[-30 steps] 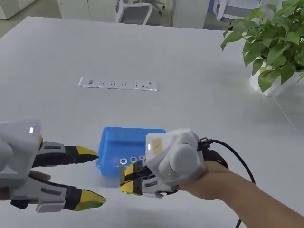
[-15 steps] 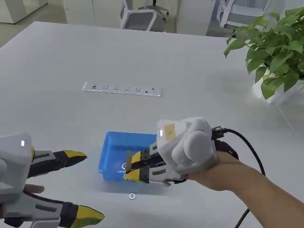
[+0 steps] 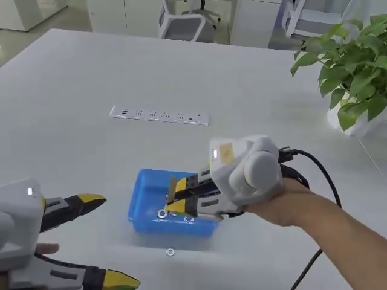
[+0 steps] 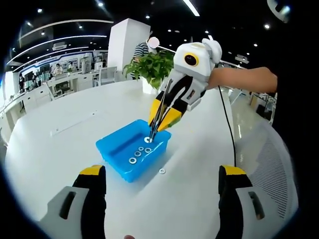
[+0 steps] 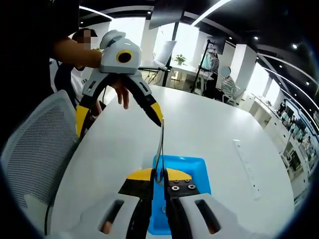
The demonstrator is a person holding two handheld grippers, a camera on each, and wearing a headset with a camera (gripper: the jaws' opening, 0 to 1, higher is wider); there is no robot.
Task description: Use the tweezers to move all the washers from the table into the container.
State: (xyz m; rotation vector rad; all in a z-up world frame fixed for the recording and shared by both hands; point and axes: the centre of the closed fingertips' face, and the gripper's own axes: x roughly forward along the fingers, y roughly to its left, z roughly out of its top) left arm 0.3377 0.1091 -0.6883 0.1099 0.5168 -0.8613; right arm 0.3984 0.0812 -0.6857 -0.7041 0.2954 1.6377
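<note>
A blue container (image 3: 140, 208) sits on the white table, with several washers (image 4: 140, 152) inside it. My right gripper (image 3: 181, 202) hovers over the container, shut on thin metal tweezers (image 4: 155, 124) whose tips point down into it; whether the tips hold a washer I cannot tell. In the right gripper view the tweezers (image 5: 160, 147) stick out from the shut right gripper (image 5: 159, 174) above the container (image 5: 194, 167). One washer (image 3: 170, 252) lies on the table just in front of the container. My left gripper (image 3: 112, 240) stands open at the near left, holding nothing.
A white power strip (image 3: 158, 115) lies further back on the table. A potted plant (image 3: 351, 66) stands at the far right edge. A black cable (image 3: 314, 175) trails from the right gripper. Chairs stand beyond the far edge.
My right gripper has carried the tweezers from in front of the container's near wall to above its inside. A lone washer now shows on the table in front. The left gripper stayed open.
</note>
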